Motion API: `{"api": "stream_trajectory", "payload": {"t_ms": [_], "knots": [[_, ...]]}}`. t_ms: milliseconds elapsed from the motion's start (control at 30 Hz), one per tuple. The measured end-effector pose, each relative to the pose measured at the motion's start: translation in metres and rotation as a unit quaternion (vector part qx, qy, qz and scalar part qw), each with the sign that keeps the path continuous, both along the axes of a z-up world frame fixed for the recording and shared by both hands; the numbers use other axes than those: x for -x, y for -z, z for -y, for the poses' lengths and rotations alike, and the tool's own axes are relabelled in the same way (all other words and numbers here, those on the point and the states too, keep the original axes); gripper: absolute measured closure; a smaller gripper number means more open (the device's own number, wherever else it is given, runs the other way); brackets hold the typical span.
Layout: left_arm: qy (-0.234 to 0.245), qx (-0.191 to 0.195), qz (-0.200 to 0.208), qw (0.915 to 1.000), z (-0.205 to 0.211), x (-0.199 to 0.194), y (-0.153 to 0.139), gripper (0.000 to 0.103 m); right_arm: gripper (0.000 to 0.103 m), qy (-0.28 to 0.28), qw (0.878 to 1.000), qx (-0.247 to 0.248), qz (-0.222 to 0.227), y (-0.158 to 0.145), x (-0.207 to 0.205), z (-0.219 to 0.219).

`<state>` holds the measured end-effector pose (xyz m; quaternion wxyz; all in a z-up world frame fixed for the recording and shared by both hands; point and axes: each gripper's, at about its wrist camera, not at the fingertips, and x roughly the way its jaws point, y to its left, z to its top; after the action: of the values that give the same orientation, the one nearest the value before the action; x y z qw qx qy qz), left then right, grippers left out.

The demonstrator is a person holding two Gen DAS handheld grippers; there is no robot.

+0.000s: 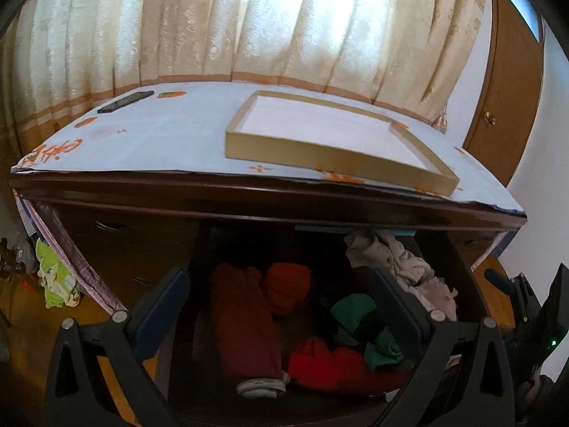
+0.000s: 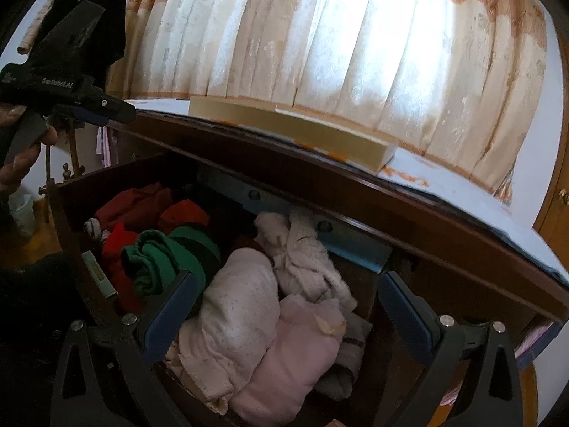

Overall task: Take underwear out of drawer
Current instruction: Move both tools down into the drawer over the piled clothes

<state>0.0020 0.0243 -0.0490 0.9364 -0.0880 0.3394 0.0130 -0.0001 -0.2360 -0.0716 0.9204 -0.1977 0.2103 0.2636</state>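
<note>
The dark wooden drawer (image 1: 185, 320) stands pulled open under the dresser top, full of rolled clothes. In the left wrist view I see a dark red roll (image 1: 242, 327), an orange piece (image 1: 286, 284), green pieces (image 1: 355, 311) and a bright red piece (image 1: 320, 363). My left gripper (image 1: 281, 284) is open and empty above them. In the right wrist view, white and pale pink underwear (image 2: 249, 320) lies at the drawer's right, beside a green roll (image 2: 167, 259). My right gripper (image 2: 288, 293) is open and empty just above the pale pile. The left gripper (image 2: 71, 82) shows at upper left.
A shallow gold-edged box lid (image 1: 330, 138) and a dark phone (image 1: 126, 101) lie on the blue cloth (image 1: 170, 142) that covers the dresser top. Curtains (image 1: 249, 25) hang behind. A wooden cupboard door (image 1: 508, 89) is at the right. Green fabric (image 1: 57, 281) hangs at the left.
</note>
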Motion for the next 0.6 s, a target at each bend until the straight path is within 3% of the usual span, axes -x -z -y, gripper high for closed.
{"api": "stream_trajectory", "payload": {"t_ms": [400,600], "knots": [[0.006,0.003,-0.004,1.0,0.002,0.001,0.0,0.0,0.001,-0.002,0.999,0.026,-0.024,0.004,-0.004,-0.004],[0.01,0.009,-0.015,0.9998,0.005,-0.002,0.008,0.0,0.0,-0.007,0.996,0.021,-0.092,0.003,-0.021,-0.004]]}}
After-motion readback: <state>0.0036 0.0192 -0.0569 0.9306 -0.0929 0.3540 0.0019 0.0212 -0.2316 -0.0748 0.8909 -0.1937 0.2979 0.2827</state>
